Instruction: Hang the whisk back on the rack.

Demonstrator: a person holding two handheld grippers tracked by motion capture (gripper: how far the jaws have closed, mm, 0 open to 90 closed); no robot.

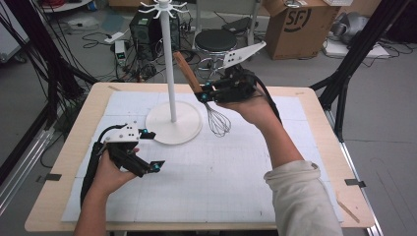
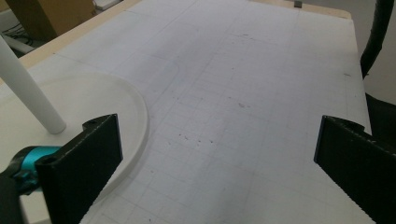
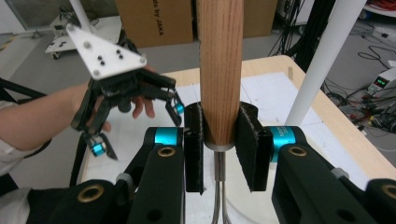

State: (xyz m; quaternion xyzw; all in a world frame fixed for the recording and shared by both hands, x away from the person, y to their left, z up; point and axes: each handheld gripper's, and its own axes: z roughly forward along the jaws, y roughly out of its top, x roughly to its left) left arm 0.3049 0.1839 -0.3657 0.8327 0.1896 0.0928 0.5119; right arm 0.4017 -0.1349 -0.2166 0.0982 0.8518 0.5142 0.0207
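My right gripper (image 1: 203, 94) is raised above the table's far half, shut on the lower end of a whisk's wooden handle (image 1: 186, 71). The handle slants up to the left and the wire head (image 1: 218, 120) hangs below. In the right gripper view both pads press the wooden handle (image 3: 219, 70) on either side, at my right gripper (image 3: 219, 144). A white hook stand rises just to the left, with its pole (image 1: 168, 64) on a round base (image 1: 173, 123). My left gripper (image 1: 152, 150) rests low near the base, open with nothing in it (image 2: 217, 158). The same base (image 2: 93, 102) lies beside its left jaw.
A white gridded mat (image 1: 216, 177) covers the wooden table (image 1: 54, 196). Beyond the far edge stand a black stool (image 1: 215, 42), a cardboard box (image 1: 300, 24) and tangled cables. A black frame leg (image 1: 344, 73) slants at the right.
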